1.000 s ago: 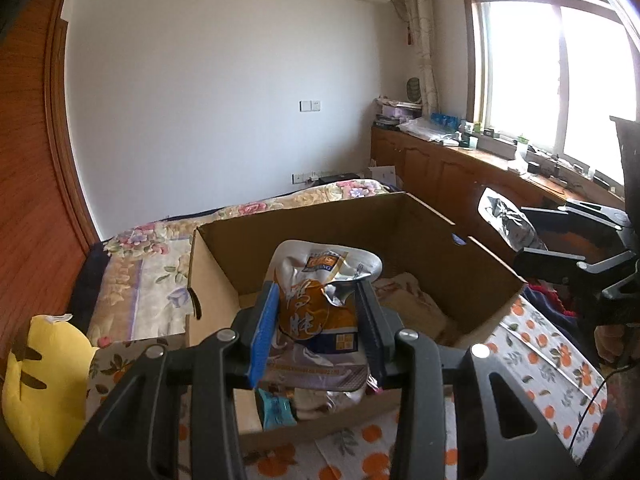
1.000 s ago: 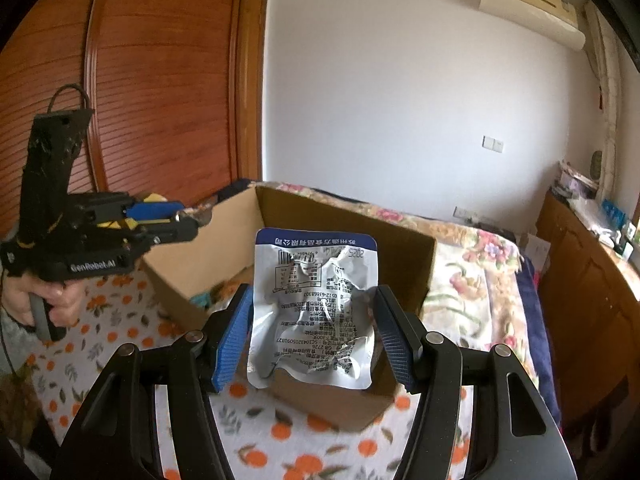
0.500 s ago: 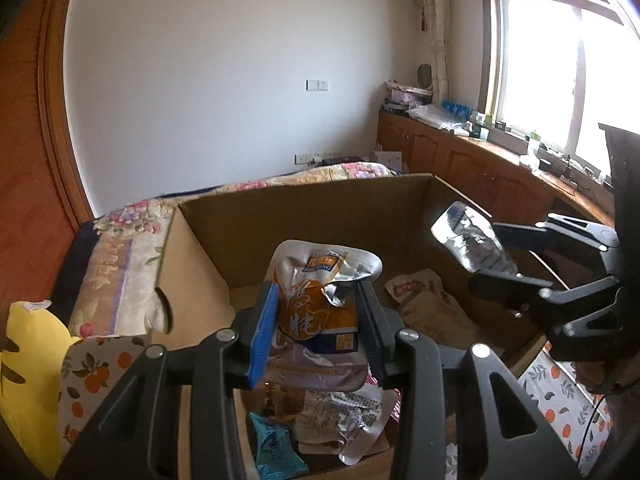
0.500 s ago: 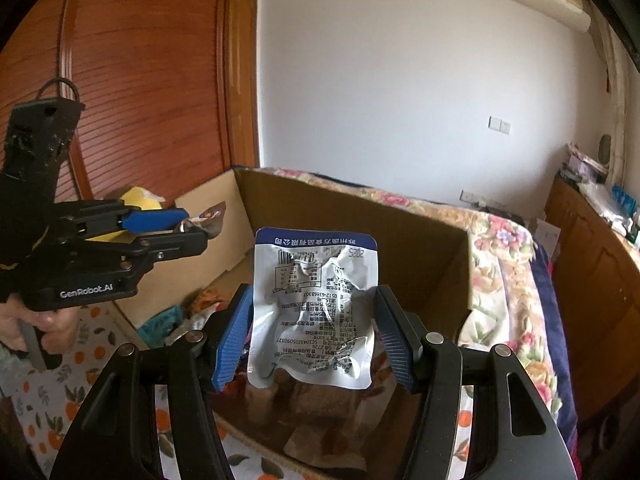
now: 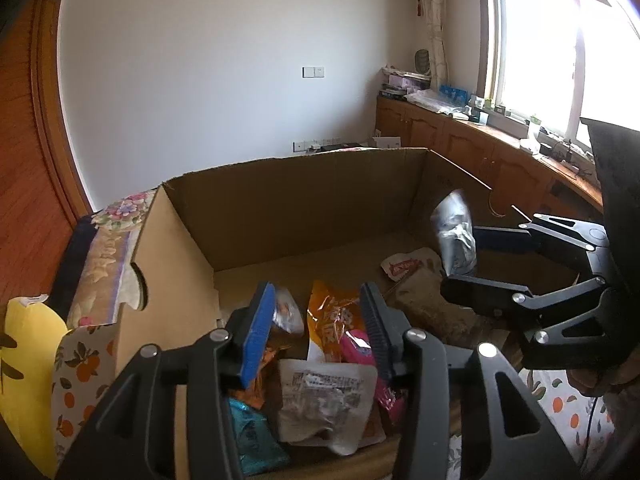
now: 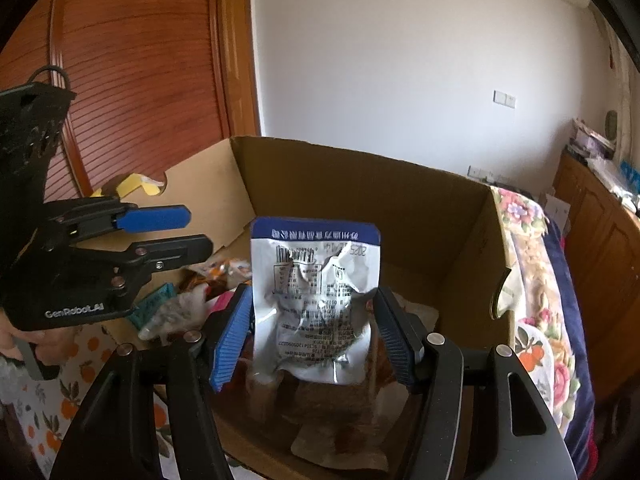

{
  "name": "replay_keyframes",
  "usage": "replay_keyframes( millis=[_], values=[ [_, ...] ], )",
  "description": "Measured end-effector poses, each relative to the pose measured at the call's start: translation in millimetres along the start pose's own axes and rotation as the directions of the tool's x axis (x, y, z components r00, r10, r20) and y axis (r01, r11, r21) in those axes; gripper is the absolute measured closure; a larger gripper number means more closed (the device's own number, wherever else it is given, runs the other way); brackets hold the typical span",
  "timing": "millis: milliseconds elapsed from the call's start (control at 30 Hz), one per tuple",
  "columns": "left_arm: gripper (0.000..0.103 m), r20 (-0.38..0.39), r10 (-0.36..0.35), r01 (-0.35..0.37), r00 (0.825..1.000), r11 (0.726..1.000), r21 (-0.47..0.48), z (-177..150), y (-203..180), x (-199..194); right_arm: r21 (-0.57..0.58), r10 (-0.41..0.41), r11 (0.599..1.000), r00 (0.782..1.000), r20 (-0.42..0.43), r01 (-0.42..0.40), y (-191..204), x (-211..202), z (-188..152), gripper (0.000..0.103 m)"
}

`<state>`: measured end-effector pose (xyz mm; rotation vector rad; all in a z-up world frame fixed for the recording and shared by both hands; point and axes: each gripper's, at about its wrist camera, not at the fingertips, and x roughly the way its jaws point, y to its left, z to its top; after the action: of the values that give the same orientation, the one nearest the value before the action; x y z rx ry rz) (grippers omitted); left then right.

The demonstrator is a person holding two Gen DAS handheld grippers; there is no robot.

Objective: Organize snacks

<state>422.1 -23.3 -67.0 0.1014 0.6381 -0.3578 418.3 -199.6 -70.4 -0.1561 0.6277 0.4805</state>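
An open cardboard box point(image 5: 300, 200) point(image 6: 360, 192) holds several snack packets. My left gripper point(image 5: 316, 320) hangs over its near left corner. Its jaws are opening and the pads press on nothing. The orange packet point(image 5: 330, 316) lies below them on the pile. In the right wrist view, the left gripper point(image 6: 198, 230) shows at the left with empty fingers. My right gripper point(image 6: 314, 340) is shut on a silver pouch point(image 6: 316, 300) with a blue top edge, held upright over the box. From the left wrist, the right gripper point(image 5: 456, 264) and its pouch point(image 5: 454, 236) show over the right side.
In the box lie a teal packet point(image 5: 252, 432), a white printed packet point(image 5: 324, 400), a pink one point(image 5: 360, 344) and brown bags point(image 5: 420, 300). The box stands on an orange-print cloth point(image 5: 80, 360). A yellow object point(image 5: 24, 360) sits left, a floral bedspread point(image 6: 532, 264) behind.
Both grippers have come forward and down over the box. The left jaws have spread and the orange packet has dropped out onto the pile. The right still holds its pouch.
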Motion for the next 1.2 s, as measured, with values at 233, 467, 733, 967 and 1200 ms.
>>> replay_keyframes(
  millis=[233, 467, 733, 967, 1200],
  values=[
    [0.057, -0.002, 0.027, -0.027, 1.0, 1.0, 0.006, 1, -2, -26, 0.017, -0.009, 1.0, 1.0, -0.009, 0.009, 3, -8, 4, 0.034],
    [0.056, -0.002, 0.074, -0.074, 0.997, 0.997, -0.001, 6, -4, -64, 0.06, -0.042, 0.997, 0.999, -0.017, 0.043, 1, -46, 12, 0.034],
    [0.052, 0.054, 0.095, -0.095, 0.994, 0.995, 0.0, 9, -20, -126, 0.091, -0.095, 0.992, 0.995, 0.044, 0.09, 9, -132, 15, 0.034],
    [0.048, 0.098, 0.132, -0.133, 0.986, 0.991, 0.003, -1, -36, -183, 0.093, -0.123, 0.989, 0.987, 0.106, 0.113, 30, -196, 12, 0.034],
    [0.045, 0.119, 0.157, -0.155, 0.98, 0.988, -0.022, -23, -49, -225, 0.092, -0.145, 0.987, 0.981, 0.132, 0.133, 59, -238, -7, 0.03]
  ],
)
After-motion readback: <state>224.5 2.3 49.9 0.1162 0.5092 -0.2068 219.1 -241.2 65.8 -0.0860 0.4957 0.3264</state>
